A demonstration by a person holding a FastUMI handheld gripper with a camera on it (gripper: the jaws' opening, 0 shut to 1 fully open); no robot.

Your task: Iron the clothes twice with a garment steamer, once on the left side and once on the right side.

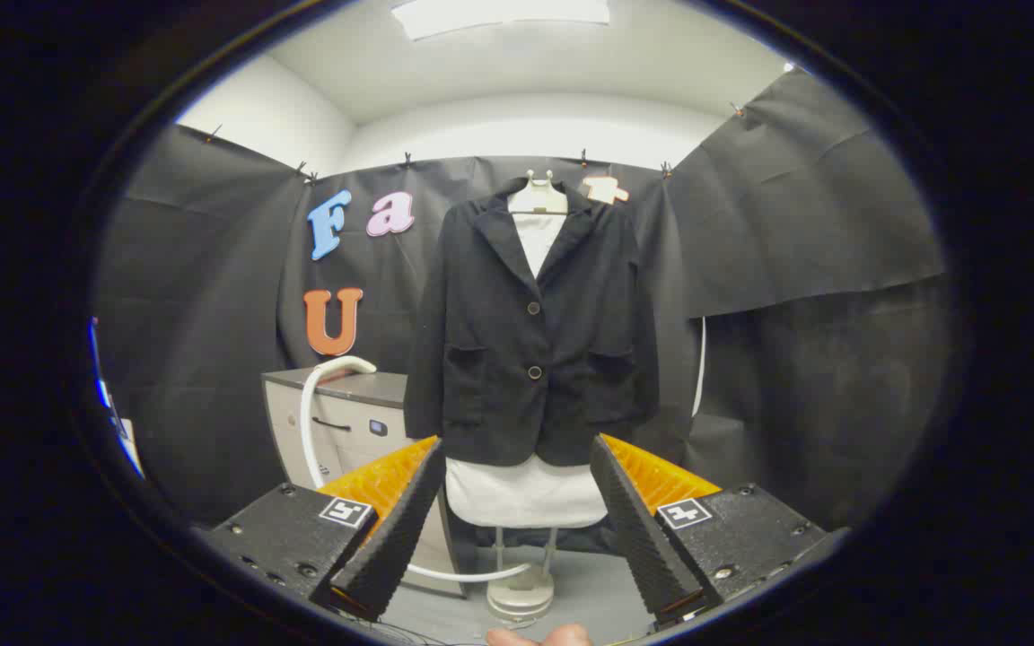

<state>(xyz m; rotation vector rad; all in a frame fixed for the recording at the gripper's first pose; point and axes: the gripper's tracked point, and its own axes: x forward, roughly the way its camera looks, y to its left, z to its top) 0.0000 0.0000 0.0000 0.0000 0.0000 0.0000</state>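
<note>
Booth: black cloth walls [777, 224] clipped along the top, white ceiling with a light panel [499, 13], grey floor [589, 583].

Tool [517, 458]: fingers spread wide apart, gripping nothing.

Jacket [535, 332]: dark, two buttons, hanging on a white dress form [526, 493] with a pale shirt at the collar and hem. It stands beyond the tool, centred in the gap between the fingers, well apart from them. The form rests on a thin pole with a round base [521, 597] on the floor.

Cabinet [346, 422]: pale, dark top, left of the jacket and behind the left finger.

Hose [319, 404]: white, arching over the cabinet's front and running down to loop along the floor toward the base. No steamer head can be made out.

Fingertip [539, 637]: a person's, below the tool.
</note>
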